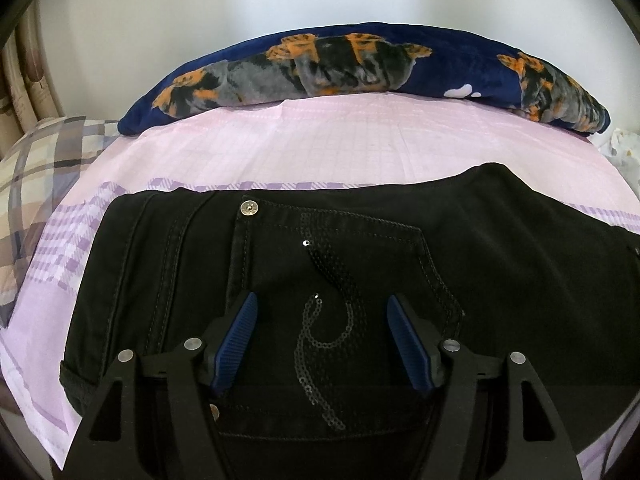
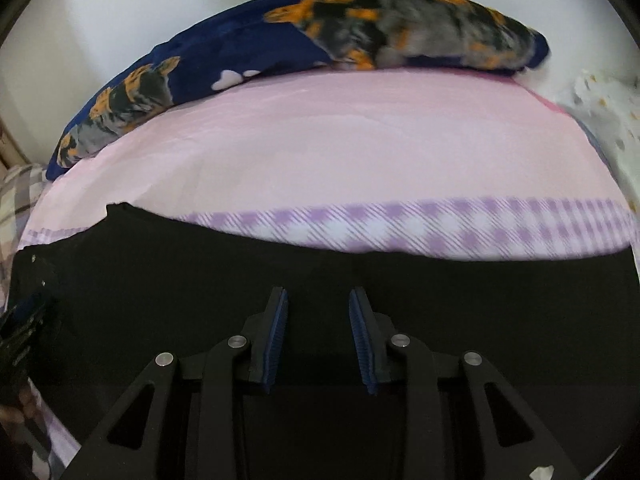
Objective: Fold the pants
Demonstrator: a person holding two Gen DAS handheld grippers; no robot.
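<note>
Both wrist views look steeply down, close over the black pants, sharing the pink sheet beyond.

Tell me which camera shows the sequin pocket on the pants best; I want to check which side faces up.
The left wrist view. There the pocket lies sharp and whole between the open left gripper, on the black pants. The right wrist view shows only plain, blurred black cloth, no pocket.

A pink-sheeted bed carries black pants and a navy blanket.
</note>
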